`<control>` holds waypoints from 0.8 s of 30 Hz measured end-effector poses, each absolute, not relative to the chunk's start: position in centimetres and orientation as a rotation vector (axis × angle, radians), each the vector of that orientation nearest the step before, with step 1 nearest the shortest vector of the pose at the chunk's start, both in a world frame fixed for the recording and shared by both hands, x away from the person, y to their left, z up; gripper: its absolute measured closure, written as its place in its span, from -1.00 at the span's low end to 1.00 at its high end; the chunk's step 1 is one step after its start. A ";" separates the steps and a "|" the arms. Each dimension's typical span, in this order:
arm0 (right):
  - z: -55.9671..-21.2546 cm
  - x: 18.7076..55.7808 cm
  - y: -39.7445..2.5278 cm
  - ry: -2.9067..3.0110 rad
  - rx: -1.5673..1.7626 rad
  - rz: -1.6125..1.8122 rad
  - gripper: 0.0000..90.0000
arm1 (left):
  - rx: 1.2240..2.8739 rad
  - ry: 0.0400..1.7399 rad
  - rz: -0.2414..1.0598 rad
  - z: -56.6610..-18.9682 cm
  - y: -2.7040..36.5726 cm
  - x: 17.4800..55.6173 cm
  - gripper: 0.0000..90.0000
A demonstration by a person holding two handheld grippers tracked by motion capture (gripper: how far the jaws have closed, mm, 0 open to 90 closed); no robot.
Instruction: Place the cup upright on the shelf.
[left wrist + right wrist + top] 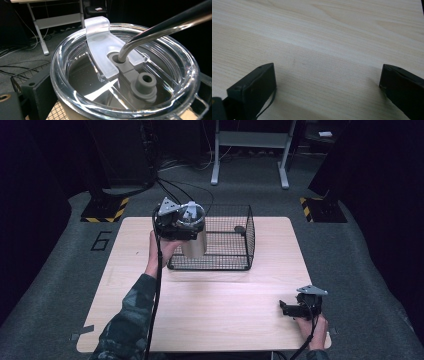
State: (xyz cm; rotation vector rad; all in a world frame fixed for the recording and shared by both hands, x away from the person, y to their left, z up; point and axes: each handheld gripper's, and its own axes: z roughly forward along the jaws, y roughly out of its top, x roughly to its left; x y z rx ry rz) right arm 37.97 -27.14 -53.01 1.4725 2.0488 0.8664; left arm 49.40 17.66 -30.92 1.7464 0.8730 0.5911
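Left tool (186,226) pinching tumbler (194,240) over wire basket (235,251), right tool (292,309) spread on table (225,305).

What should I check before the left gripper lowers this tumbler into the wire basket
1. Grip: left gripper jaws flank the tumbler: ok.
2. Position: the tumbler sits at the wire basket's left end; whether it is fully inside the rim: cannot tell.
3. Lid seated on the tumbler: ok.
4. Metal straw through the lid's hole: ok.
5. Basket floor: a small dark object lies at the far right, away from the tumbler: ok.
6. Right gripper open, low over the table, away from the basket: ok.
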 end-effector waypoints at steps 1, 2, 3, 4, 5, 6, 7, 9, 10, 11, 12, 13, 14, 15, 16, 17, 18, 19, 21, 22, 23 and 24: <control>-53.0 38.0 -27.1 2.049 1.471 0.866 -0.99 | 1.746 0.876 0.583 -30.9 17.6 49.6 -0.91; -53.0 38.0 -27.1 2.050 1.474 0.866 -0.99 | 1.744 0.877 0.582 -30.9 17.6 49.7 -0.91; -53.0 38.0 -27.1 2.050 1.474 0.866 -0.99 | 1.742 0.876 0.590 -30.8 17.6 49.9 -0.91; -53.0 38.0 -27.1 2.050 1.472 0.866 -0.99 | 1.743 0.877 0.592 -30.8 17.5 50.0 -0.92; -53.0 38.0 -27.1 2.051 1.474 0.866 -0.99 | 1.742 0.879 0.594 -30.7 17.4 50.2 -0.91; -53.0 38.0 -27.1 2.051 1.473 0.866 -0.99 | 1.742 0.880 0.592 -30.7 17.4 50.3 -0.91; -53.0 38.0 -27.1 2.051 1.473 0.866 -0.99 | 1.740 0.881 0.600 -30.6 17.4 50.5 -0.92; -53.0 38.0 -27.1 2.052 1.473 0.866 -0.99 | 1.736 0.880 0.596 -30.5 17.3 50.7 -0.92; -53.0 38.0 -27.1 2.051 1.472 0.866 -0.99 | 1.735 0.878 0.600 -30.4 17.3 50.9 -0.91; -53.0 38.0 -27.1 2.051 1.473 0.866 -0.99 | 1.733 0.880 0.600 -30.4 17.2 51.0 -0.92; -53.0 38.0 -27.1 2.052 1.474 0.865 -0.99 | 1.732 0.883 0.601 -30.4 17.2 51.2 -0.91; -53.0 38.0 -27.1 2.050 1.474 0.866 -0.99 | 1.730 0.883 0.602 -30.4 17.2 51.3 -0.91; -53.0 38.0 -27.1 2.051 1.473 0.866 -0.99 | 1.732 0.889 0.600 -30.4 17.1 51.4 -0.91; -53.0 38.0 -27.1 2.051 1.473 0.866 -0.99 | 1.733 0.889 0.607 -30.5 17.1 51.6 -0.91; -53.0 38.0 -27.1 2.051 1.474 0.866 -0.99 | 1.733 0.890 0.608 -30.5 17.1 51.7 -0.91; -53.0 38.0 -27.1 2.051 1.473 0.866 -0.99 | 1.732 0.894 0.613 -30.5 17.1 51.9 -0.91; -53.0 38.0 -27.1 2.051 1.474 0.866 -0.99 | 1.731 0.895 0.615 -30.5 17.1 52.0 -0.92; -53.0 38.0 -27.1 2.051 1.472 0.866 -0.99 | 1.733 0.897 0.618 -30.6 17.0 52.1 -0.92; -53.0 38.0 -27.1 2.051 1.473 0.866 -0.99 | 1.734 0.899 0.622 -30.6 17.0 52.4 -0.92; -53.0 38.0 -27.1 2.051 1.473 0.866 -0.99 | 1.735 0.902 0.624 -30.7 16.9 52.4 -0.92; -53.0 38.0 -27.1 2.050 1.473 0.866 -0.99 | 1.736 0.901 0.635 -30.7 16.9 52.6 -0.92; -53.0 38.0 -27.1 2.051 1.473 0.866 -0.99 | 1.732 0.904 0.635 -30.8 16.8 52.7 -0.92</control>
